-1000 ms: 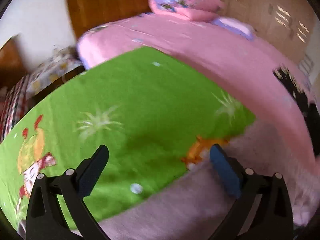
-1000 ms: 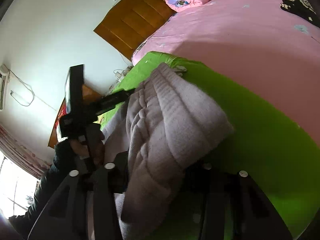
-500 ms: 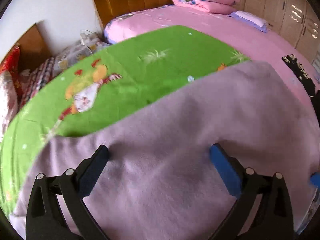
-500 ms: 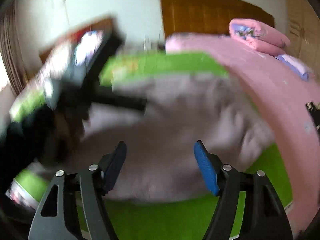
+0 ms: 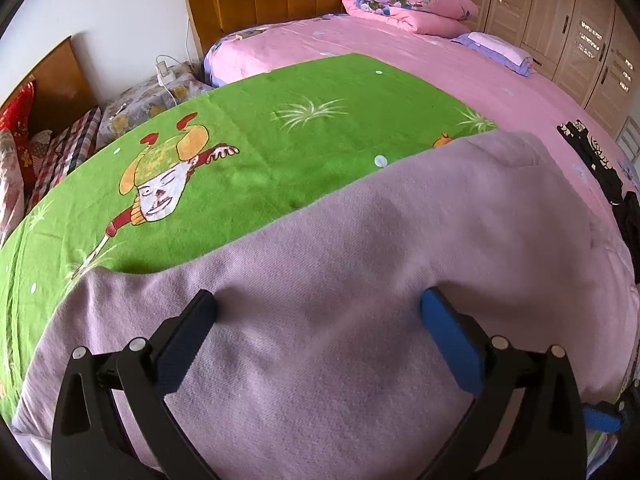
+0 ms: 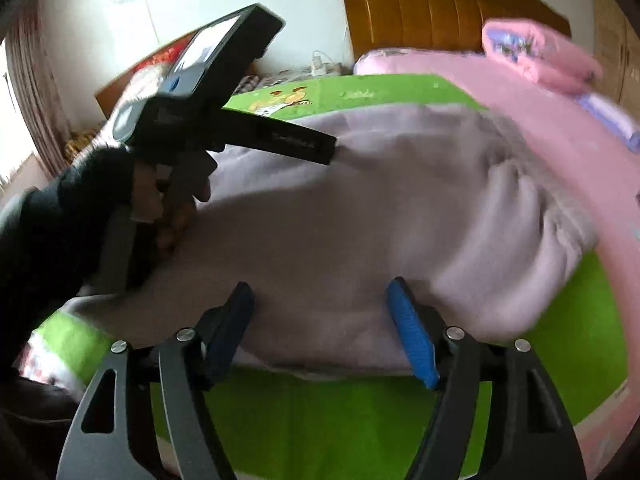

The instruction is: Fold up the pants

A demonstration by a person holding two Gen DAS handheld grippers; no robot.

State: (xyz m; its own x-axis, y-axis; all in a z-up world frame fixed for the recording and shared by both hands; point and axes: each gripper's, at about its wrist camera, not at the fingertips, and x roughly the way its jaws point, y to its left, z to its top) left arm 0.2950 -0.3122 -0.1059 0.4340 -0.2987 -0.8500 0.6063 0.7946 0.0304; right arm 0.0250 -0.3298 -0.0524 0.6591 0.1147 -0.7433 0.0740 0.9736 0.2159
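My right gripper (image 6: 320, 312) is opening and holds nothing, and my left gripper (image 5: 318, 312) is wide open too. The purple pants (image 5: 360, 280) lie folded on the green blanket (image 5: 280, 152). Next I should press them flat and line up the edges.
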